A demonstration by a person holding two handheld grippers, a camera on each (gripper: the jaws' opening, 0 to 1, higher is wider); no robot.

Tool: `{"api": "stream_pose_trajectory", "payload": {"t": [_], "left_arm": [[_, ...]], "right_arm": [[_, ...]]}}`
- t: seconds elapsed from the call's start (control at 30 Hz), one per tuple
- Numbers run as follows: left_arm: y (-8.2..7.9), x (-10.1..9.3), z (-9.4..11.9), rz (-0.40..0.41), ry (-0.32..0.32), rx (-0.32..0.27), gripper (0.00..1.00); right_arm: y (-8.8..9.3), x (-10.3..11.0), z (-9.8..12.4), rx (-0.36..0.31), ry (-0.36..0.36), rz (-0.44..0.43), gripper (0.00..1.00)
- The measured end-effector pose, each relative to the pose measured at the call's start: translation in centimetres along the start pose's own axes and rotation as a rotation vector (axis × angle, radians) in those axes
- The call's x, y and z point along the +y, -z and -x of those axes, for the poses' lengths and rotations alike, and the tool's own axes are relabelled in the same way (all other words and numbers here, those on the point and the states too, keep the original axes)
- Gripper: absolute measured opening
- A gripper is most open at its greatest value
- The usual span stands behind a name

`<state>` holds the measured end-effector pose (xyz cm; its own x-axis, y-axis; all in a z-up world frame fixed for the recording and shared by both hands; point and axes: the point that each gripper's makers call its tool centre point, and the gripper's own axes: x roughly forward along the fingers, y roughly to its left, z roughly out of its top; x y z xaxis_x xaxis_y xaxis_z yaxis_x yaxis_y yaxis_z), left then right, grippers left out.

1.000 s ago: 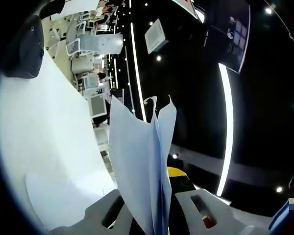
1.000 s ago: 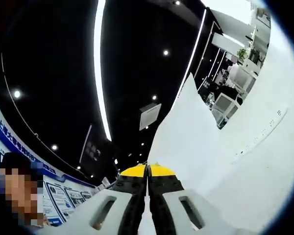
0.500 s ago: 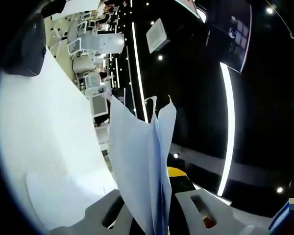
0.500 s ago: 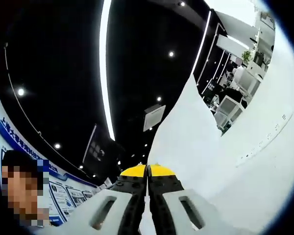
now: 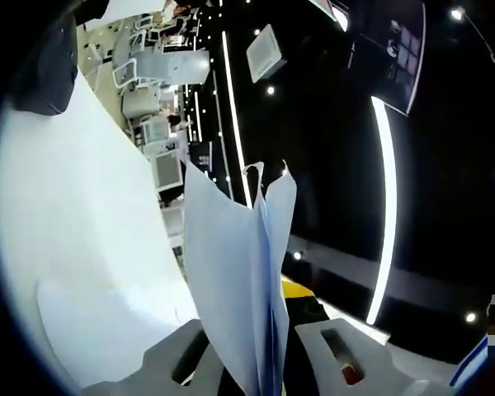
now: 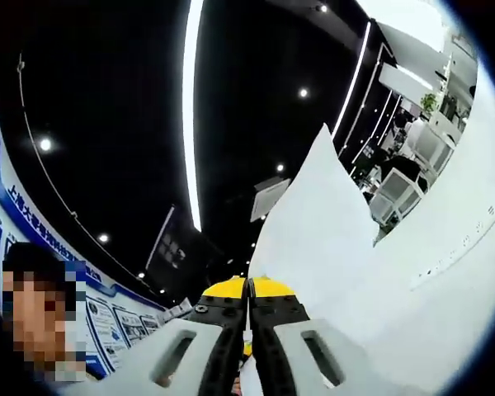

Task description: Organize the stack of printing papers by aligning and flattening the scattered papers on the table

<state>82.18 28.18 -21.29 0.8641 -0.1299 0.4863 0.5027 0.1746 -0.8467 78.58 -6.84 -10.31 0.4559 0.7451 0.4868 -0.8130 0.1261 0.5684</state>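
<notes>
- Left gripper view: the left gripper (image 5: pixel 260 351) is clamped on a bunch of papers (image 5: pixel 235 280), which stick straight up out of the jaws, lifted off the worktop (image 5: pixel 74 247).
- The sheets fan apart a bit at the top, with one corner curled over.
- The white worktop runs up the left side of this view, tilted hard because the camera is rolled. One more loose sheet (image 5: pixel 107 326) lies flat on it, just beside the jaws.
- A dark rounded thing (image 5: pixel 45 62) sits at the far end of the worktop; can't tell what it is.
- Behind it all: a black ceiling with a long light strip (image 5: pixel 385 206).
- Right gripper view: the right gripper (image 6: pixel 247 334) is pinched tight, yellow tips together, with a paper edge caught between them.
- The white sheet (image 6: pixel 322 239) rises to a point right of the jaws.
- The worktop (image 6: pixel 445 272) fills the right side, with office chairs (image 6: pixel 396 194) beyond it.
</notes>
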Motion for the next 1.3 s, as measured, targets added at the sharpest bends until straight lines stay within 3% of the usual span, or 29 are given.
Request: {"api": "stream_pose_trajectory", "payload": {"t": [0.53, 1.3], "left_arm": [[0.2, 0.5, -0.1, 0.003, -0.014, 0.013, 0.06], [0.1, 0.7, -0.1, 0.009, -0.020, 0.016, 0.06]], "right_arm": [[0.3, 2.1, -1.5, 0.003, -0.062, -0.004, 0.00], [2.5, 5.2, -3.5, 0.039, -0.169, -0.042, 0.00]]}}
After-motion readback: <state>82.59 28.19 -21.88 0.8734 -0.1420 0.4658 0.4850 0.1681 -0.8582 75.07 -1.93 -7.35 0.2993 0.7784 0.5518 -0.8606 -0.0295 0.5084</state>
